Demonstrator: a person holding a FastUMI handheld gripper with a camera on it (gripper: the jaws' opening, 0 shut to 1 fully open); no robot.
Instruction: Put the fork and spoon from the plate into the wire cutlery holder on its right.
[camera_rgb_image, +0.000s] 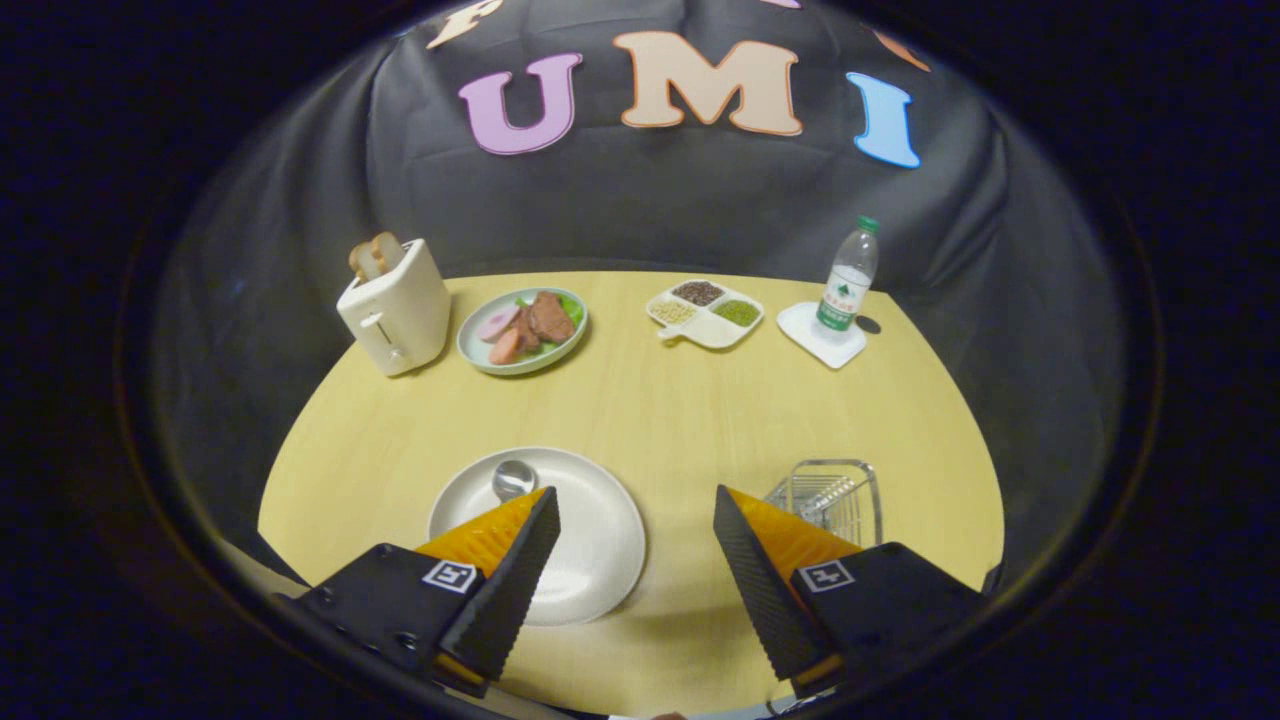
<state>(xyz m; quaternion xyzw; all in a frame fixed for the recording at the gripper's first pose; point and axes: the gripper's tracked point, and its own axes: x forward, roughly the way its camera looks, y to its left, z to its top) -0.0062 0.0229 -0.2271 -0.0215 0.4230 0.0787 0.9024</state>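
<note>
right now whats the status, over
Claw open, empty, over plate. Spoon on plate. Fork already in wire holder. Nothing blocking.

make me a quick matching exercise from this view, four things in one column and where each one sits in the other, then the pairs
1 spoon
2 fork
3 water bottle
4 toast

A in the toaster
B on the white plate, beside one of the open gripper fingers
C on the white coaster
D in the wire cutlery holder

Pairs: 1-B, 2-D, 3-C, 4-A
</note>
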